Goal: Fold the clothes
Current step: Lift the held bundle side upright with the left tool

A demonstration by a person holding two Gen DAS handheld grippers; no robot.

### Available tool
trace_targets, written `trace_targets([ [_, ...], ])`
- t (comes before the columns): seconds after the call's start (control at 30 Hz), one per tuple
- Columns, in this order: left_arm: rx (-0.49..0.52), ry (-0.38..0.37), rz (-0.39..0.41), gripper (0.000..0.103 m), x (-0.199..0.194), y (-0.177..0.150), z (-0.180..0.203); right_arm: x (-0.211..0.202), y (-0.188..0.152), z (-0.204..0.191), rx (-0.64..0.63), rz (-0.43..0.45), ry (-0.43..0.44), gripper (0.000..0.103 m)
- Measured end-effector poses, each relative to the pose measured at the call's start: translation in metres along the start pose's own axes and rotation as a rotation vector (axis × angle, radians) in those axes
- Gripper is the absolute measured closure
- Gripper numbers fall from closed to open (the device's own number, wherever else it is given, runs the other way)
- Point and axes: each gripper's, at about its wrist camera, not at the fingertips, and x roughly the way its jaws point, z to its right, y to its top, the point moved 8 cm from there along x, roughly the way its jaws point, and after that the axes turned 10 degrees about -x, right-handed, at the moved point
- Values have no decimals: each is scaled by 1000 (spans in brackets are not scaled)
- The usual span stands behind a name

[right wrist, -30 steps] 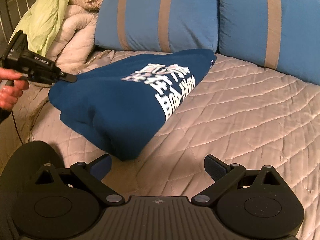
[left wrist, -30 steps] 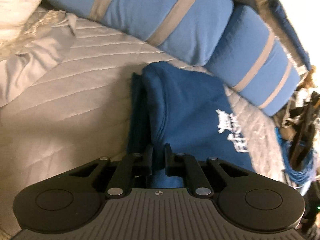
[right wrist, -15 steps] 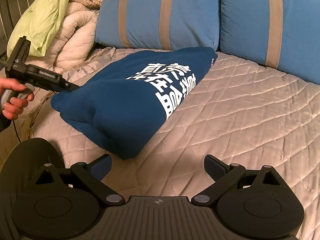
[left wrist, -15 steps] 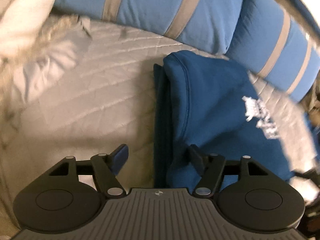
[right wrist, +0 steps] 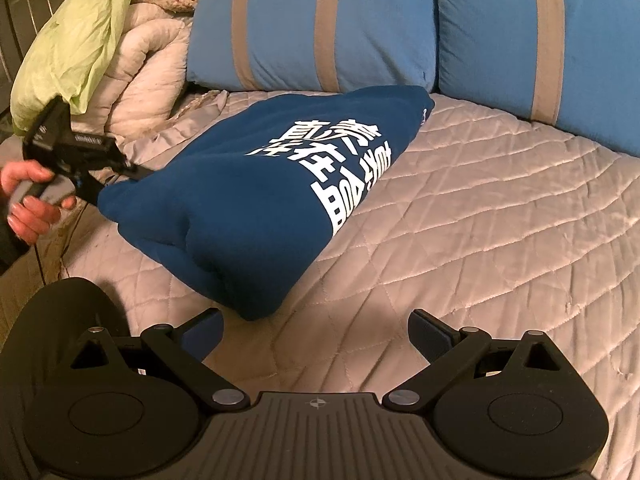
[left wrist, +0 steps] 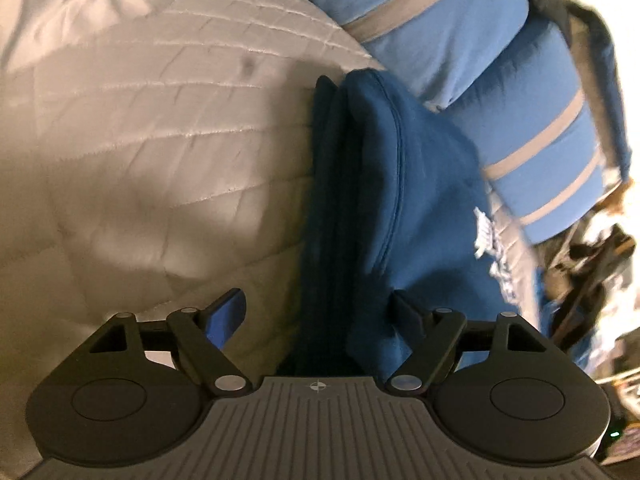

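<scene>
On the quilted grey bedspread (right wrist: 500, 208) lies a folded navy sweatshirt (right wrist: 256, 200), white printed lettering facing up, its thick rounded fold pointing toward the near edge and its far end close to the pillows. At the far left a hand (right wrist: 28, 200) holds the left gripper (left wrist: 318, 312), jaws spread wide around the garment's stacked edge without clamping it. A lime-green cloth (right wrist: 76, 36) drapes over a bunched beige comforter (right wrist: 148, 68). Two blue pillows (right wrist: 320, 28) with grey stripes line the back. The right gripper (right wrist: 316, 330) hovers wide apart, empty, just short of the sweatshirt's fold.
</scene>
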Motion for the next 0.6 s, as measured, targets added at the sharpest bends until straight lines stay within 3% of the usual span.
trace_targets([
  [0.27,-80,-208,-54,26,5,3,-8,4,1,3,24,-15,8,4],
  [0.33,-86,-250,-79,40,12,3,-7,4,1,3,26,-17,7,4],
  [0.4,-102,-270,-106,63,22,2,-7,5,1,3,29,-18,7,4],
  [0.6,-92,-305,-112,73,27,0,-9,8,1,8,63,-40,31,4],
])
